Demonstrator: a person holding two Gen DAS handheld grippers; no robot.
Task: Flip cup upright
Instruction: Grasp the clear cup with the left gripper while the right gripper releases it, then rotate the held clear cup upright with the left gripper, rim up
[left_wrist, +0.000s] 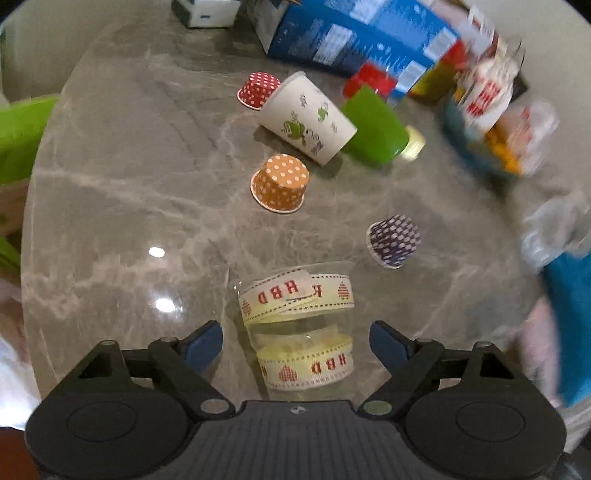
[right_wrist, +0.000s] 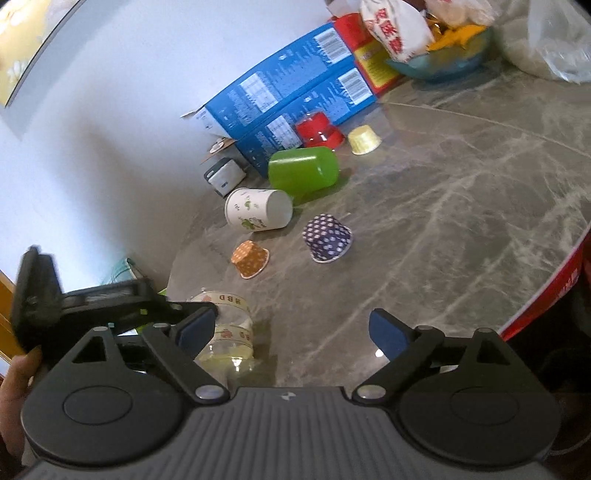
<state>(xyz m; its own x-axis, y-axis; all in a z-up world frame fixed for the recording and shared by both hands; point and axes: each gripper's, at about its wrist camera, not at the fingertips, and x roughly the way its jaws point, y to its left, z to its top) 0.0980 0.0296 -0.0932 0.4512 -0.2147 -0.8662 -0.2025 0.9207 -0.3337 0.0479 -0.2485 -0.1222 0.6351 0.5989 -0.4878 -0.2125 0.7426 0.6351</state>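
Observation:
A clear plastic cup (left_wrist: 299, 328) with cream "HBD" ribbon bands stands on the grey marble table (left_wrist: 129, 206), right in front of my left gripper (left_wrist: 297, 341). The left gripper is open, its blue pads apart on either side of the cup without touching it. The same cup shows in the right wrist view (right_wrist: 231, 332), at the lower left beside the left gripper's body. My right gripper (right_wrist: 291, 332) is open and empty above bare table, to the right of the cup.
Several cups lie or stand upside down: orange dotted (left_wrist: 280, 182), navy dotted (left_wrist: 394, 240), red dotted (left_wrist: 258, 89), white frog-print on its side (left_wrist: 306, 116), green on its side (left_wrist: 375, 127). Blue boxes (left_wrist: 354, 33) and a snack bowl (right_wrist: 439, 62) stand at the back.

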